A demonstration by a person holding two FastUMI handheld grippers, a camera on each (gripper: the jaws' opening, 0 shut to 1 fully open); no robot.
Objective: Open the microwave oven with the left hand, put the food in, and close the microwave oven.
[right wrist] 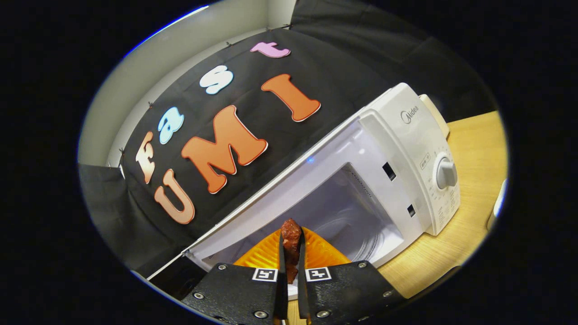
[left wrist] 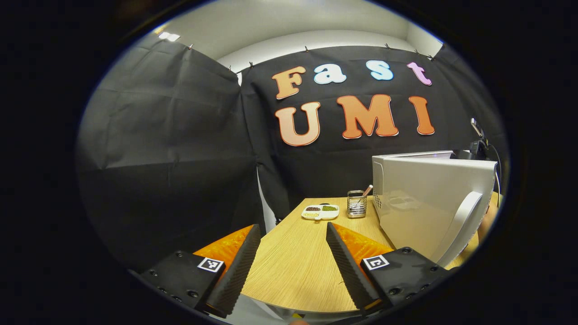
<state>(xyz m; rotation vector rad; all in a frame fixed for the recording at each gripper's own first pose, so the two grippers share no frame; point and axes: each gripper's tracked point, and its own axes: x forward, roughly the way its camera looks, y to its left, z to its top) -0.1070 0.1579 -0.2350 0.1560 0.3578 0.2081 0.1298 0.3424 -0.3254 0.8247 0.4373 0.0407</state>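
The right gripper (right wrist: 291, 271), fingers clamped on a reddish piece of food (right wrist: 291, 241), faces the microwave oven's (right wrist: 406, 149) open cavity straight ahead, while the left gripper (left wrist: 292, 266) stands wide, empty.

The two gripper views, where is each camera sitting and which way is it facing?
Left gripper view: rides the open left gripper, facing along the wooden table toward the booth wall; microwave with open door at right.
Right gripper view: rides the right gripper, shut on a piece of food, facing the microwave's open cavity.
Shared: microwave, table, wall.
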